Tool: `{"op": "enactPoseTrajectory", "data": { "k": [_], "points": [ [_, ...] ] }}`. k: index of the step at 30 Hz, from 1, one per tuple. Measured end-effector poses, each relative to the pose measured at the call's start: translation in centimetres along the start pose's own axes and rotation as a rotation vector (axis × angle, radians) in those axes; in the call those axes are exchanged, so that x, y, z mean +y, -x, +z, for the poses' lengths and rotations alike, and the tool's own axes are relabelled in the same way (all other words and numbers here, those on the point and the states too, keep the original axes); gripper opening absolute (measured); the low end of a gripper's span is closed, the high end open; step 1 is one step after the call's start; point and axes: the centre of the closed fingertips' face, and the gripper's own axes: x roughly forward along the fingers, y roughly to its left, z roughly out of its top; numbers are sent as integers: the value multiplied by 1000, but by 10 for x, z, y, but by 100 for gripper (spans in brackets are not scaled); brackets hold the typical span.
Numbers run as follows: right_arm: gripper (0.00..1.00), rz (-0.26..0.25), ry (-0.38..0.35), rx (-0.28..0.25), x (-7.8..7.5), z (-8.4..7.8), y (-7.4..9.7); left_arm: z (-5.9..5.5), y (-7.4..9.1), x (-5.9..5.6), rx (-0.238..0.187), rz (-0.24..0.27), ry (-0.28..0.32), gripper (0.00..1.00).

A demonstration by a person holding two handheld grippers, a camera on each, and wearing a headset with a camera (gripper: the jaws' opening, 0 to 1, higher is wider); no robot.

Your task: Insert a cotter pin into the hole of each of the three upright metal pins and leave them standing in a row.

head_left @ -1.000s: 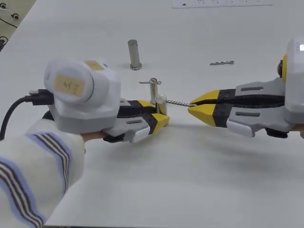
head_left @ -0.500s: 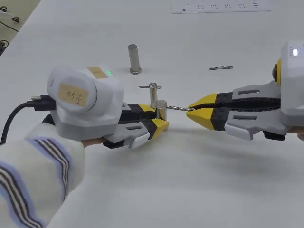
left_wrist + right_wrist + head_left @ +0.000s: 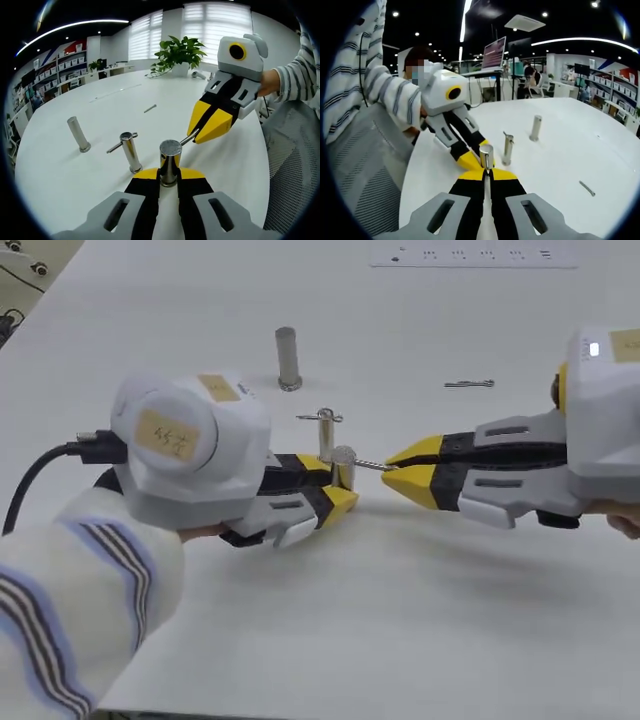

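Note:
My left gripper [image 3: 338, 486] [image 3: 170, 177] is shut on the base of an upright metal pin [image 3: 343, 462] [image 3: 170, 159] [image 3: 486, 155] that stands on the white table. From the right, my right gripper [image 3: 386, 467] [image 3: 487, 175] is shut on a cotter pin [image 3: 368, 463] [image 3: 187, 138], its tip at the held pin's head. Just behind stands a second metal pin [image 3: 325, 432] [image 3: 130, 150] [image 3: 507, 146] with a cotter pin through its top. A bare third pin [image 3: 287, 358] [image 3: 78, 134] [image 3: 536, 127] stands farther back. The right gripper [image 3: 202, 135] shows in the left gripper view.
A loose cotter pin [image 3: 468, 384] [image 3: 149, 108] [image 3: 586, 188] lies on the table at the back right. A white power strip [image 3: 470, 255] lies along the far edge. A black cable [image 3: 30, 480] trails from the left gripper, and a striped sleeve [image 3: 60, 610] fills the near left.
The right gripper has moved left toward the held pin, so less of the cotter pin shows between them. The left gripper holds its pin in place.

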Motion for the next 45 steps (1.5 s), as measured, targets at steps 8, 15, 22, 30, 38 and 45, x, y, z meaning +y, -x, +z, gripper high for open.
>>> {"op": "enactPoseTrajectory", "data": {
  "k": [8, 15, 22, 30, 38, 45],
  "points": [
    [4, 6, 7, 10, -3, 5, -12, 0, 0, 0, -17, 5, 18, 11],
    [6, -3, 43, 24, -3, 7, -15, 0, 0, -1, -26, 4, 33, 11],
    [11, -10, 23, 37, -4, 7, -6, -1, 1, -1, -34, 4, 46, 11],
    [5, -10, 27, 58, -4, 8, -5, -1, 1, -2, -37, 7, 52, 11],
    [3, -11, 33, 60, -5, 9, -8, 0, 0, -2, -37, 6, 53, 11],
    [3, -14, 24, 60, -4, 9, -7, 0, -1, -1, -43, 13, 65, 12]
  ]
}}
